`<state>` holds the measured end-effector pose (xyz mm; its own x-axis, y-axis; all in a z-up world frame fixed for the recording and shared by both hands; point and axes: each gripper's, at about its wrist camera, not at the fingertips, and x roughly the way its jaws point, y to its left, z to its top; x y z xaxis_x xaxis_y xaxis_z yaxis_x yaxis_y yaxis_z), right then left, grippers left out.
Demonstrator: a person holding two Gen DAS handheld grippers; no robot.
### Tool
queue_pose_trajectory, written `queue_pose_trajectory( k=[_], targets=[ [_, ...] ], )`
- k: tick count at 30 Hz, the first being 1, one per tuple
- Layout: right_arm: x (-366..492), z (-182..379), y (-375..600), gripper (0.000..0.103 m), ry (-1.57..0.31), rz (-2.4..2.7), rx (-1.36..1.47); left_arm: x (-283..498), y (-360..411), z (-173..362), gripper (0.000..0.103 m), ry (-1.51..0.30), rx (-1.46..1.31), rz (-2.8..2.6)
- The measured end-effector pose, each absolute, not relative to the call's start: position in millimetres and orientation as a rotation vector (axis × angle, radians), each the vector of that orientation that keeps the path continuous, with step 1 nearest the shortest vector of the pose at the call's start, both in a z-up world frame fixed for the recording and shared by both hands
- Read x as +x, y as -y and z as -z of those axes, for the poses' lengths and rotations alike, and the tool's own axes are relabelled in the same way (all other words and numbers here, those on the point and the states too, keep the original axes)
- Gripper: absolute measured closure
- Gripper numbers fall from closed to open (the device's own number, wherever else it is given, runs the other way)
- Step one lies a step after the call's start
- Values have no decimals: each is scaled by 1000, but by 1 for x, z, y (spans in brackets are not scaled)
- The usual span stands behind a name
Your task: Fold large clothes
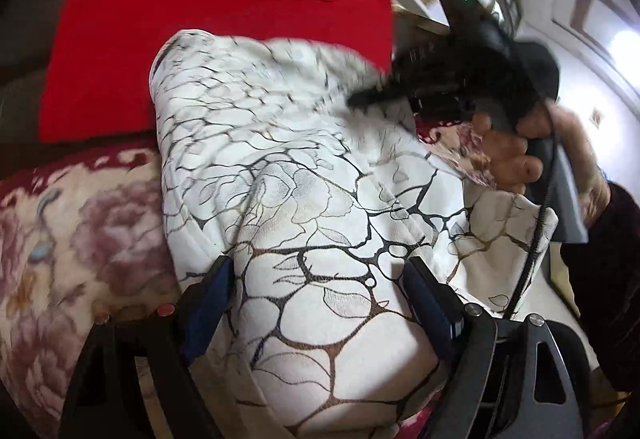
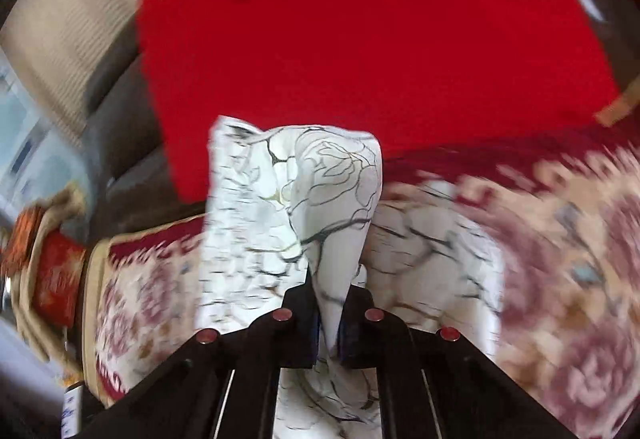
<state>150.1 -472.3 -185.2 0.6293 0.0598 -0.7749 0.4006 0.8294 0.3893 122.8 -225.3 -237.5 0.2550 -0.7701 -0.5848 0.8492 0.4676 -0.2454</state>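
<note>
Here the white garment point(image 2: 332, 199) sits pinched between the right tongs point(image 2: 329, 323)

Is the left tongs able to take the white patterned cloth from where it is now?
Probably yes: the left tongs stand open with the white patterned cloth bulging between the fingers, and nothing lies between.

No readable txt, labels, brands or nos. anywhere I look; everything's too blurred to make out.
</note>
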Motion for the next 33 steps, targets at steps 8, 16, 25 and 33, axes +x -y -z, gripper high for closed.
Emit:
queue_pose_trajectory(
  k=[8,16,25,33],
  targets=[
    [99,289,537,101,-924,399,818,127,233,235,14,-727,129,1098],
    [65,237,555,20,-730,225,983,123,236,236,13,-732,111,1092],
    [78,249,548,13,-830,184,1040,123,232,237,13,-731,104,1095],
    [128,208,489,79,-815,180,692,122,236,240,13,-752,95,1089]
  ],
)
